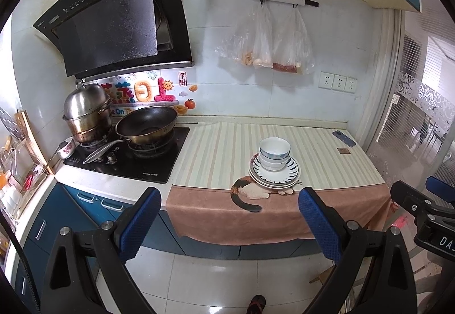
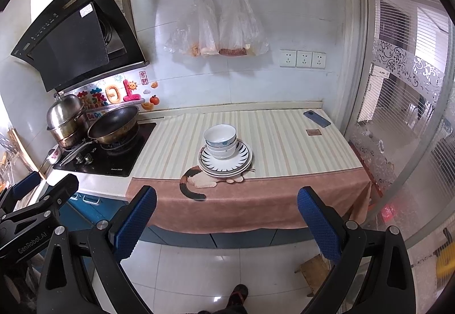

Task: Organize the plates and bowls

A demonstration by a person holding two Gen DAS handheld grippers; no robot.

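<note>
The nested white ceramic bowls with blue patterning [image 1: 274,153] sit on a stack of round white plates, the top one rimmed with dark radial stripes [image 1: 274,171]. The whole pile rests near the front of the striped cream cloth with its brown border [image 1: 221,149] covering the counter, just right of the black glass hob [image 1: 125,160].

The left gripper [image 1: 229,200] hangs out over the floor, well short of the counter edge, its blue-padded jaws spread wide and holding nothing. The right gripper [image 2: 227,200] is likewise released and empty, at about the same standoff.

Everything already looks stacked, so this reads either as the close of the task or the moment before it starts; the count of bowls, probably three, is hard to fix through the fisheye. If work remains, the next move calls for bringing both grippers forward over the cloth and closing on a bowl rim without nudging the plates toward the edge.
</note>
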